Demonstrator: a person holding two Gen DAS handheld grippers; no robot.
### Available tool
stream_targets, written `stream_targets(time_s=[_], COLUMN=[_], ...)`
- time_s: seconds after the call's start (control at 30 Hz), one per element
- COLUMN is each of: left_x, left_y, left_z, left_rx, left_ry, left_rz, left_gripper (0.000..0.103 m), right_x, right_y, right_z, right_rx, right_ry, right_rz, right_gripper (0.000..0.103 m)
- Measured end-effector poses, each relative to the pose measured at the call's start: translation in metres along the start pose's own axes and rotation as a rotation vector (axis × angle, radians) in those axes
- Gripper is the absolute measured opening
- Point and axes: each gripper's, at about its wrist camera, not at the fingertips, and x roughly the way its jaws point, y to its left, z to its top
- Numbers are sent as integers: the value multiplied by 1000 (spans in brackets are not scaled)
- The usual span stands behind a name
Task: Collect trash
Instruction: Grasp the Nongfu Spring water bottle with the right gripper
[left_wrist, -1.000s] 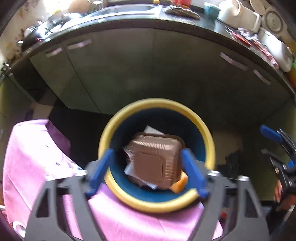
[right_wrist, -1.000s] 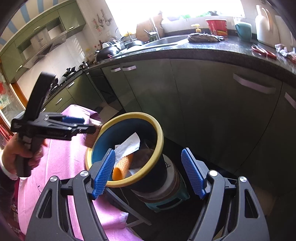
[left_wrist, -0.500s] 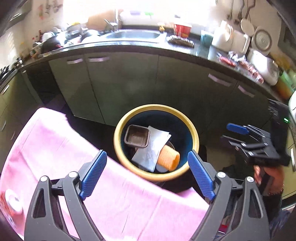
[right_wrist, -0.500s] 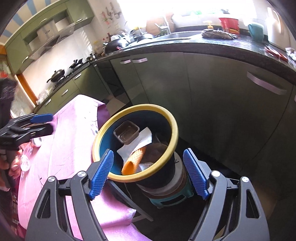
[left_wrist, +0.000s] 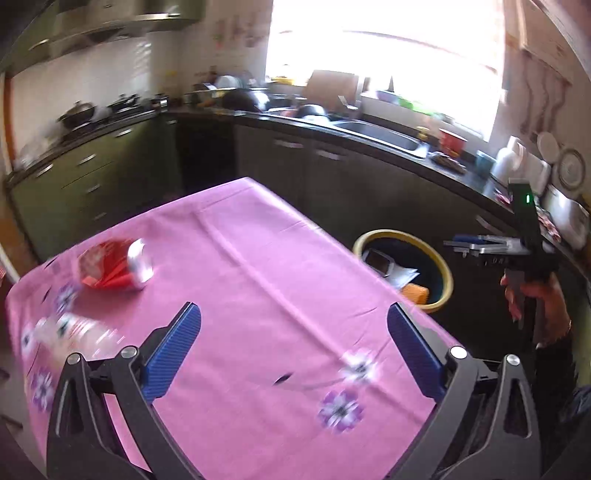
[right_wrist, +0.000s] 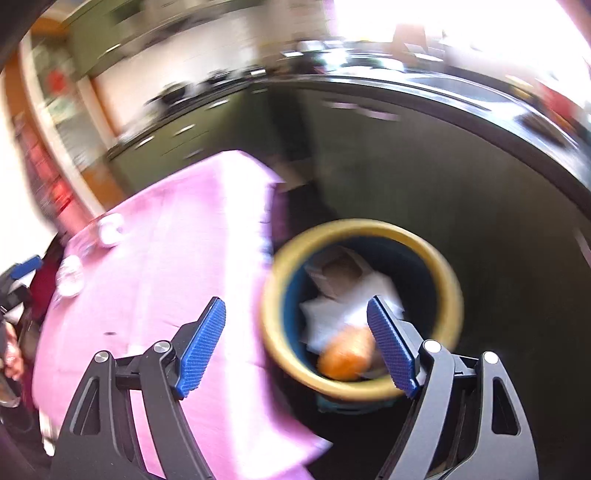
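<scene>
My left gripper is open and empty above the pink tablecloth. A crushed red can lies at the table's left side, with a blurred clear plastic item nearer me. The yellow-rimmed blue bin stands off the table's right edge and holds a brown tray, white paper and an orange cup. My right gripper is open and empty, above the bin and the table edge. It also shows in the left wrist view.
Dark kitchen cabinets and a black counter with a sink run behind the table and the bin. A stove with pots is at the far left. The right wrist view is blurred; pale items lie on the cloth's left.
My left gripper let the brown tray drop into the bin, then swung left and back over the table. My right gripper shifted left toward the table edge.
</scene>
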Motion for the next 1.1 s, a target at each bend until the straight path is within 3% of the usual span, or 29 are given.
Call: stream_targets(time_s=[0.2, 0.4, 0.47, 0.63, 0.73, 0.9, 1.1], left_x=[-45, -76, -80, -85, -86, -86, -83], left_y=[58, 102, 108, 117, 123, 132, 135], left_z=[-48, -80, -84, -92, -97, -106, -109], left_rx=[-115, -243, -261, -279, -300, -330, -341], left_ry=[20, 26, 25, 20, 18, 17, 18], left_rz=[177, 275, 291, 309, 304, 289, 274], left_gripper=[96, 96, 96, 96, 96, 96, 96], right_x=[48, 107, 130, 178, 201, 233, 257], right_y=[135, 294, 339, 427, 461, 480, 489], right_z=[68, 90, 89, 80, 71, 55, 42], right_rx=[-289, -578, -626, -778, -879, -974, -1000], right_ry=[119, 307, 383, 503, 543, 634, 685], right_rz=[296, 542, 566, 519, 419, 311, 273], right_gripper=[82, 91, 91, 91, 92, 94, 94])
